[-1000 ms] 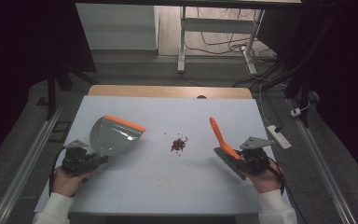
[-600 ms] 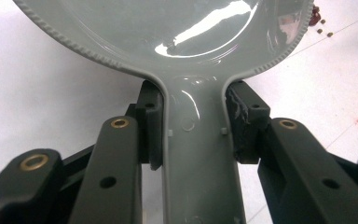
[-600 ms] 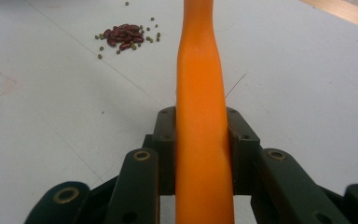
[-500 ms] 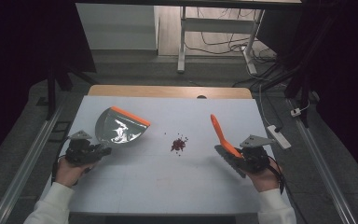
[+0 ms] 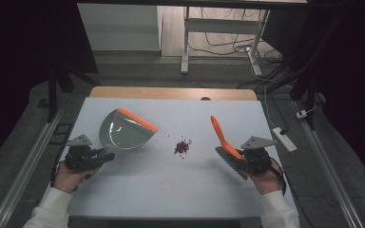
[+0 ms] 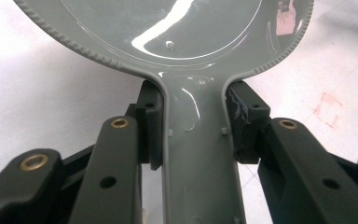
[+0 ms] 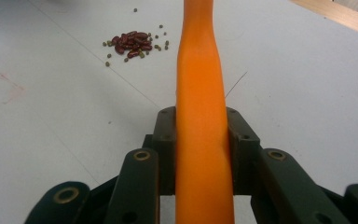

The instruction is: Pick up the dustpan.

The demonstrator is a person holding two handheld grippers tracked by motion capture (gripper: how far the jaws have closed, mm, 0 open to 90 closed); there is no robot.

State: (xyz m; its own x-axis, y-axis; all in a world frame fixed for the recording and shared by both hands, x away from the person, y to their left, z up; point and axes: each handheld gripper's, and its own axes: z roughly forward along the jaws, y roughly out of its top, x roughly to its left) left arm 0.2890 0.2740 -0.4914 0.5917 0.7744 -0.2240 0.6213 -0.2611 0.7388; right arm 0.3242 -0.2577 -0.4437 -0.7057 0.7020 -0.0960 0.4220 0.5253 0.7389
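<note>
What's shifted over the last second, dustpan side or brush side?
The left gripper has swung the dustpan down, its orange lip now toward the beans. The right gripper keeps holding the brush in place; the beans lie unmoved.

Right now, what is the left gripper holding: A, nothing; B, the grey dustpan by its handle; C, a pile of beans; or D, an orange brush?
B: the left gripper has its jaws clamped on the handle of the grey dustpan.

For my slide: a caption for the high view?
Left gripper holds a dustpan, right gripper a brush, beans between.
</note>
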